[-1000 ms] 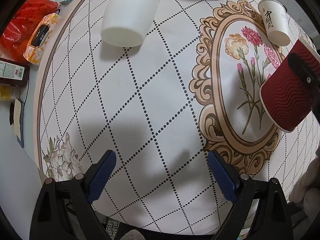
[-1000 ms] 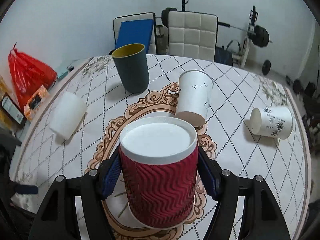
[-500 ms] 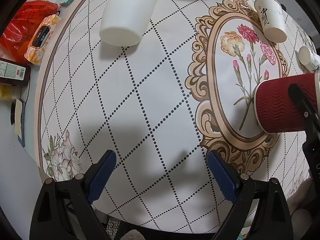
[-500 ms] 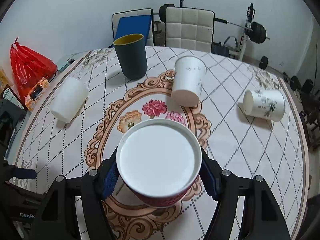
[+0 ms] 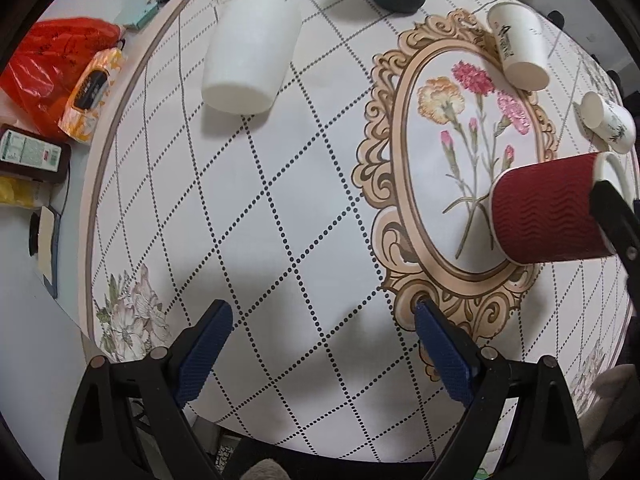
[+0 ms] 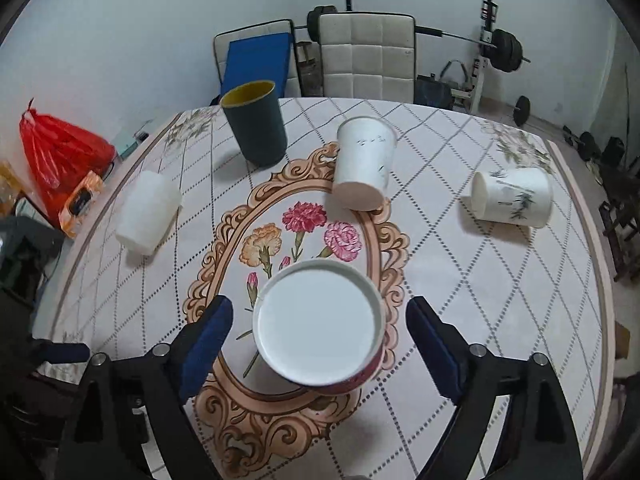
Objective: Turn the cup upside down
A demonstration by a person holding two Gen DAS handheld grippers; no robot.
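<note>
The round table carries the red cup upside down on its floral medallion, between the right gripper with jaws spread clear of it. The left gripper hovers apart, jaws wide, holding nothing.

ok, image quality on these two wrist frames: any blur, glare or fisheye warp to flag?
Left wrist: strong barrel warp, the tablecloth grid bows outward; soft shadows of the open left claw fall ahead of it; no glare. Right wrist: sharp, black vignette in the corners; the red cup shows only its flat white end, evenly lit, between the open right claw pads.
</note>
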